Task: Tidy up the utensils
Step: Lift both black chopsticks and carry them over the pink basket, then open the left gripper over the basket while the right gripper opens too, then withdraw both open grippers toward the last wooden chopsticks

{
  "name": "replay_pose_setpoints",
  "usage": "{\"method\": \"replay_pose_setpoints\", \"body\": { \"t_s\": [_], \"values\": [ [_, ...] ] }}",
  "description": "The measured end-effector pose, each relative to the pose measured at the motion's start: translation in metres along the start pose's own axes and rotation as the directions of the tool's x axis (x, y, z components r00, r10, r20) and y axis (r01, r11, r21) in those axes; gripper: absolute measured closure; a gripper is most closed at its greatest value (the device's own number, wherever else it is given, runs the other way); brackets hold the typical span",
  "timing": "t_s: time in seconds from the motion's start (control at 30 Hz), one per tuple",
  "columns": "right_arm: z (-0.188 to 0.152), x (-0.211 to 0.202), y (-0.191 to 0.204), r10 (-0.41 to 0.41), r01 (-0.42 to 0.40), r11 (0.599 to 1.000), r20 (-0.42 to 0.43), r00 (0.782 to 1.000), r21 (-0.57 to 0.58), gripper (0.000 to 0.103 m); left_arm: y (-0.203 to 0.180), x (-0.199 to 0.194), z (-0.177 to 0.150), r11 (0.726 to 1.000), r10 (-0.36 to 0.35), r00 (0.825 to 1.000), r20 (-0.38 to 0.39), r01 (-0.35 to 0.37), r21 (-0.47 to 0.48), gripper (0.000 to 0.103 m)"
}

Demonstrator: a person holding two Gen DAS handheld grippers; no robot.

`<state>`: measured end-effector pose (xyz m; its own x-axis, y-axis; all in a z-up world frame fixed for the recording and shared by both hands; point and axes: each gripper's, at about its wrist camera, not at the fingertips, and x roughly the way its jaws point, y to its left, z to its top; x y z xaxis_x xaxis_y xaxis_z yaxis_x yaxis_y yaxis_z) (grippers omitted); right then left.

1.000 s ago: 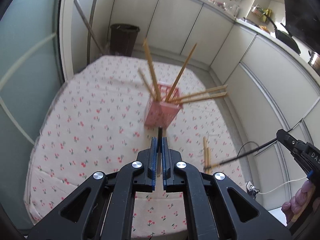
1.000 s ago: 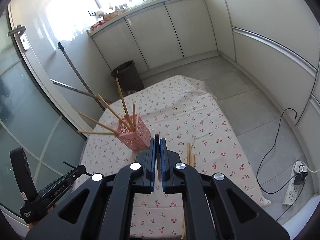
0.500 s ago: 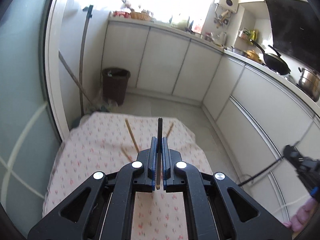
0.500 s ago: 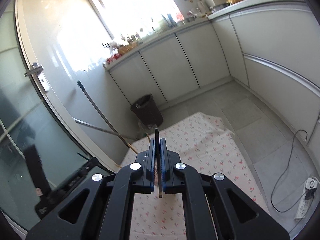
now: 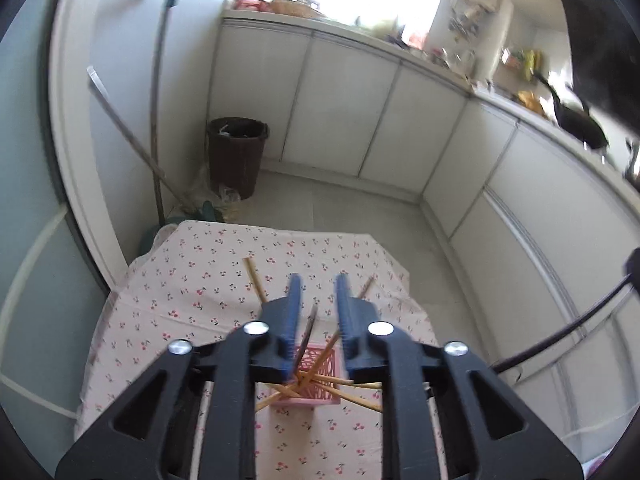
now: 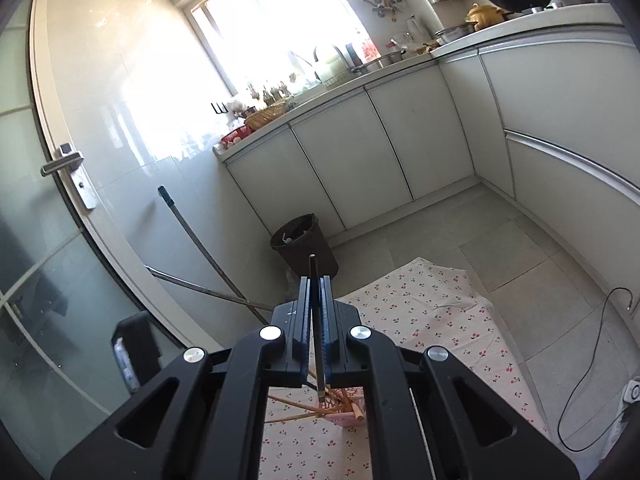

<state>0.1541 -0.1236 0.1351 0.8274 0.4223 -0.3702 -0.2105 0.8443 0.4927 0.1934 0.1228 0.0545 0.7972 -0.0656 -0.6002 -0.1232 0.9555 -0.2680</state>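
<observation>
Dark chopstick point(image 6: 316, 320) clamped in right gripper point(image 6: 316, 316), above pink holder point(image 6: 344, 404).

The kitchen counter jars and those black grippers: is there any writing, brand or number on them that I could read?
None can be read. Packets and bottles on the counter are too small and washed out by window glare. The left gripper and right gripper show no lettering here.

We see a pink lattice-walled holder point(image 5: 320, 376) on a pale cloth point(image 5: 192, 280) printed with small red cherries. The chopsticks point(image 5: 320, 364) in the holder are tan wood; the one point(image 6: 316, 320) in the right gripper point(image 6: 316, 312) is dark. Both grippers are black with blue pads point(image 5: 292, 312). The bin point(image 6: 306, 244) is dark brown, the cabinets point(image 6: 360, 152) white.
</observation>
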Motion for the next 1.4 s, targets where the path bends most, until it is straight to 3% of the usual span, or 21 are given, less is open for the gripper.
{"method": "replay_pose_setpoints", "body": {
  "t_s": [0.2,0.47,0.63,0.77,1.0,1.13,1.27,1.4],
  "values": [
    [-0.009,0.031,0.01,-0.041,0.04,0.999,-0.021,0.999,-0.016,0.098,0.019,-0.023,0.007,0.996,-0.036,0.999,0.02,0.038,-0.081,0.08],
    [-0.027,0.068,0.017,-0.077,0.075,0.997,-0.06,0.995,-0.036,0.098,0.029,-0.023,0.007,0.993,-0.046,0.999,0.006,0.047,-0.106,0.077],
    [-0.041,0.092,0.02,-0.044,0.039,0.999,-0.118,0.992,-0.037,0.092,0.028,-0.021,0.004,0.994,-0.054,0.999,-0.004,0.053,-0.099,0.077],
    [-0.045,0.081,0.025,-0.056,0.048,0.997,-0.113,0.992,-0.068,0.09,0.021,-0.031,0.001,0.996,-0.064,0.998,0.007,0.064,-0.07,0.075],
    [-0.054,0.051,0.02,-0.147,0.135,0.981,-0.079,0.986,-0.139,0.09,0.004,-0.042,-0.016,0.998,-0.062,0.998,0.004,0.062,0.0,0.071],
    [-0.064,0.038,0.012,-0.187,0.173,0.971,-0.078,0.979,-0.162,0.07,-0.003,-0.048,-0.032,0.998,-0.054,0.999,0.005,0.054,0.023,0.055],
    [-0.076,0.031,0.004,-0.232,0.21,0.956,-0.093,0.968,-0.206,0.066,-0.006,-0.044,-0.054,0.999,-0.036,0.999,-0.027,0.037,0.035,0.046],
    [-0.094,0.025,-0.008,-0.288,0.257,0.935,-0.104,0.952,-0.245,0.049,-0.006,-0.04,-0.072,0.999,-0.025,0.998,-0.063,0.027,0.03,0.041]
  ]
}}
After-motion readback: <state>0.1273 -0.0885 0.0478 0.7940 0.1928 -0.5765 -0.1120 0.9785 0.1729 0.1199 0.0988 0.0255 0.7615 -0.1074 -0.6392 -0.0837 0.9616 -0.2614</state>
